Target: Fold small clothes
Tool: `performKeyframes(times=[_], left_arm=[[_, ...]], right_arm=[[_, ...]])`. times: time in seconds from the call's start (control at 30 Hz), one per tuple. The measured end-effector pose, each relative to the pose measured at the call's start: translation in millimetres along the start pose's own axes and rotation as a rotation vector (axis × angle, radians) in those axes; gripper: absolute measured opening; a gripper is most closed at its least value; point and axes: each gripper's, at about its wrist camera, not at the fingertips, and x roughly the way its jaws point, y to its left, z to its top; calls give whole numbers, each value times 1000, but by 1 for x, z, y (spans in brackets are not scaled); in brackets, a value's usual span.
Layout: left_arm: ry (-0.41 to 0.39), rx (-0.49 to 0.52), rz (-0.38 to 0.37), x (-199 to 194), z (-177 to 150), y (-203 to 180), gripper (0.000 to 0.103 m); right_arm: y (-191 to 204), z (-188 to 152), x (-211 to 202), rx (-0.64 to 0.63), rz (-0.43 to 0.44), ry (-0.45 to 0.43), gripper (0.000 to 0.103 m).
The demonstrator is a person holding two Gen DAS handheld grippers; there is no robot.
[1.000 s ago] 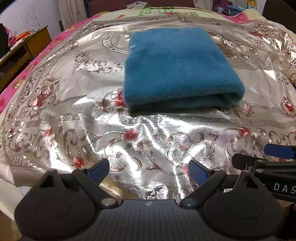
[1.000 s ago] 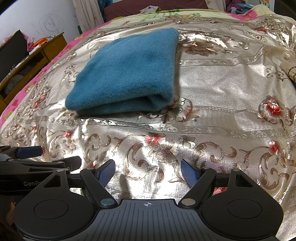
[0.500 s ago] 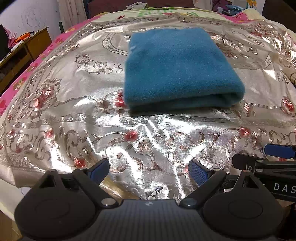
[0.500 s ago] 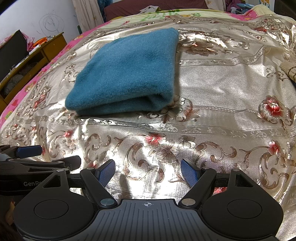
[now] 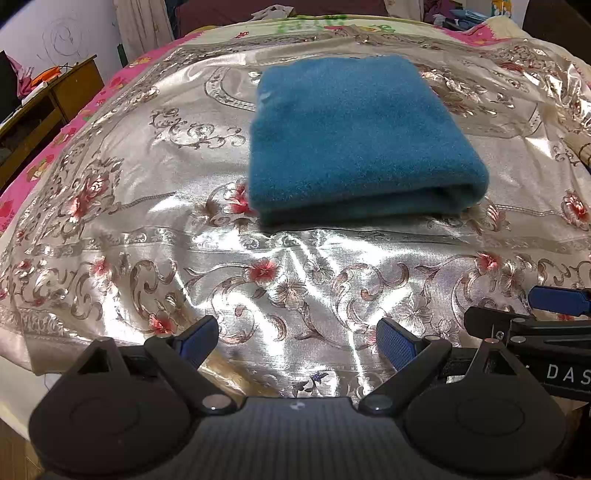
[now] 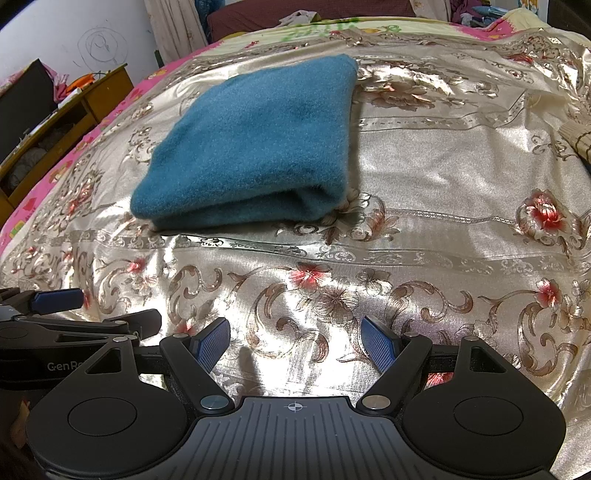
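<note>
Teal fleece, folded into a thick rectangle, is the small garment (image 5: 354, 144) lying flat on the bed's shiny satin bedspread (image 5: 258, 280), which is cream with scrolls and red flowers. Its rounded fold edge faces the cameras, and layered edges show at the near right corner. Exactly what kind of garment it is cannot be told from the fold.

The left gripper (image 5: 297, 339) hovers over the bedspread on the near side of the garment, well apart from it, with its jaws spread wide and nothing between the blue pads. The right gripper (image 6: 295, 341) sits likewise on the near side of the garment and a little to its right, jaws wide and holding nothing; in that view the garment (image 6: 255, 147) lies up and to the left. Each gripper shows at the edge of the other's view, so the two are side by side.

Left of the garment, beyond the bed's pink edge, stands a wooden desk (image 6: 74, 99) against a white wall (image 6: 92, 33) bearing a scribbled spiral.
</note>
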Motion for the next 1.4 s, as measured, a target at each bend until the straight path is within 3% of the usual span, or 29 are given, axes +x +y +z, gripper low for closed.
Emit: performKeyframes(times=[1.4], left_arm=[[-9, 5, 7, -2, -1, 0, 96]], right_arm=[[1, -1, 0, 0, 1, 1, 79]])
